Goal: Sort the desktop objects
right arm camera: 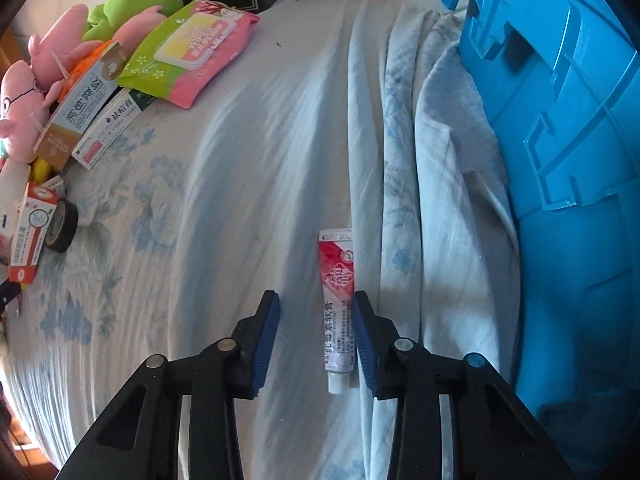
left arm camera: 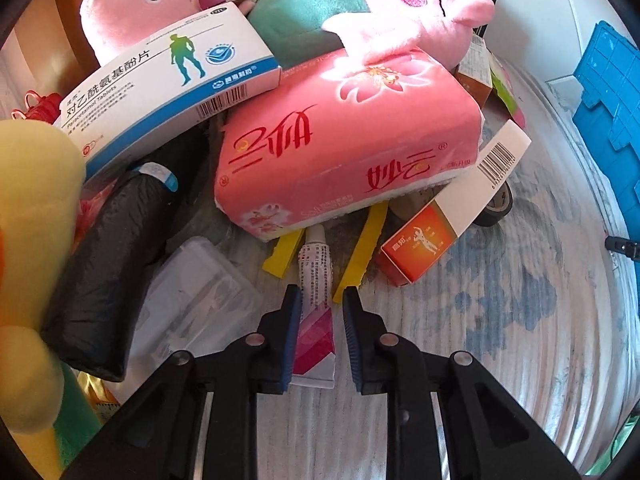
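Observation:
In the left wrist view my left gripper (left arm camera: 322, 294) is open with its fingers on either side of a pink-and-white ointment tube (left arm camera: 316, 320) lying on the cloth, not touching it on the right side. Behind it lies a heap: a pink tissue pack (left arm camera: 344, 144), a white-blue paracetamol box (left arm camera: 168, 84), pink plush toys (left arm camera: 420, 12), an orange medicine box (left arm camera: 448, 212). In the right wrist view my right gripper (right arm camera: 316, 300) is open; a red-and-white ointment tube (right arm camera: 338, 308) lies on the sheet against the inside of the right finger.
A blue plastic crate (right arm camera: 560, 160) stands at the right, also seen in the left view (left arm camera: 608, 112). A black bag roll (left arm camera: 108, 272), clear plastic case (left arm camera: 196, 296), yellow plush (left arm camera: 32, 240), black tape roll (right arm camera: 62, 226), wipes pack (right arm camera: 192, 48), boxes and plush lie around.

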Tool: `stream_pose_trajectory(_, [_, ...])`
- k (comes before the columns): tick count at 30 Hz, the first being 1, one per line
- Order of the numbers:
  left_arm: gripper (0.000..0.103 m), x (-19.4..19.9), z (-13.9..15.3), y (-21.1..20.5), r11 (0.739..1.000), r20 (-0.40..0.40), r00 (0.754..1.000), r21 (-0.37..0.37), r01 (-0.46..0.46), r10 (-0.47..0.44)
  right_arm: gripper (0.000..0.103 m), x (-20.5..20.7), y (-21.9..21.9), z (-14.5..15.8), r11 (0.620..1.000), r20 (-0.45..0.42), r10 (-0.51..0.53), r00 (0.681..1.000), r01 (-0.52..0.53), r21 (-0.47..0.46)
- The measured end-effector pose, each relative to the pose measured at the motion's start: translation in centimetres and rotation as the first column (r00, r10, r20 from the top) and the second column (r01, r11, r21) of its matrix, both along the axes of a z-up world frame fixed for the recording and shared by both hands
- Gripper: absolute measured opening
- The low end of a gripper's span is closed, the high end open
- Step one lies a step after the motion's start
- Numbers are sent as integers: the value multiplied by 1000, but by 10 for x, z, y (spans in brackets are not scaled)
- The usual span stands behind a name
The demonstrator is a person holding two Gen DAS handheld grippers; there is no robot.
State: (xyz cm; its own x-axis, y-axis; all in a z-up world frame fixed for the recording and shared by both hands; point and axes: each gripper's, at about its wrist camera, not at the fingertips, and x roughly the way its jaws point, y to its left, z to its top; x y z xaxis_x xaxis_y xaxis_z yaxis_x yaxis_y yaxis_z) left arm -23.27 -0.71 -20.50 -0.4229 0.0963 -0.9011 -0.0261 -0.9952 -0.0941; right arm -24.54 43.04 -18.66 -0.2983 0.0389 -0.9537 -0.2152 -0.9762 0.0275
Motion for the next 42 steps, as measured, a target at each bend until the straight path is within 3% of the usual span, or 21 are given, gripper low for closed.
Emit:
stream_pose_trajectory(4, [13, 5, 1, -4, 999, -5, 999, 7, -37, 37, 18, 2, -3, -8, 1000, 21, 17, 1000, -17, 13])
stream_pose_trajectory(5, [3, 9, 3, -4, 999, -15, 999, 13, -44, 44, 16, 3, -5, -7, 1000, 23, 26, 999, -26, 11])
stream_pose_trajectory(6, [0, 12, 5, -4, 999, -13, 999, 22, -42, 42, 15, 5, -7, -6, 999, 22, 33, 999, -33, 2])
stream_pose_trajectory(14, [0, 36, 19, 4, 998, -46, 997, 11, -63, 64, 14, 26, -27, 25, 996, -31, 87, 996, -88, -21])
stream_pose_trajectory(20, [0, 16, 7, 3, 999, 10, 999, -17, -45, 46, 13, 36, -27, 30, 994, -37, 106, 994, -107, -26])
stream_pose_trajectory(25, [8, 1, 7, 4, 999, -13, 1000, -52, -13, 12, 13, 44, -23, 20, 995, -19, 85, 996, -86, -54])
stream_pose_trajectory(28, [16, -5, 8, 0, 998, 23, 999, -53, -33, 34, 14, 40, -22, 16, 995, -15, 70, 997, -71, -71])
stream_pose_trajectory(31, [21, 1, 18, -6, 999, 18, 1000, 26, -24, 24, 16, 39, -23, 16, 994, -19, 79, 997, -80, -78])
stream_pose_trajectory(33, [39, 1, 19, -2, 1000, 1, 1000, -22, -2, 2, 18, 37, -23, 16, 993, -19, 83, 996, -84, -81])
stream_pose_trajectory(35, [46, -6, 11, 3, 998, 15, 1000, -63, 15, -14, 19, 33, -24, 13, 993, -15, 84, 996, -85, -84])
stream_pose_trajectory(37, [50, -12, 0, 12, 989, 53, 998, -142, 38, -31, 20, 31, -26, 10, 992, -9, 86, 996, -86, -88])
stream_pose_trajectory(38, [52, -11, 2, 13, 988, 22, 999, -152, 32, -29, 20, 30, -27, 9, 992, -9, 89, 996, -90, -91])
stream_pose_trajectory(42, [54, -10, 4, 5, 994, 34, 999, -112, -15, 18, 20, 30, -30, 5, 991, -4, 101, 995, -101, -88])
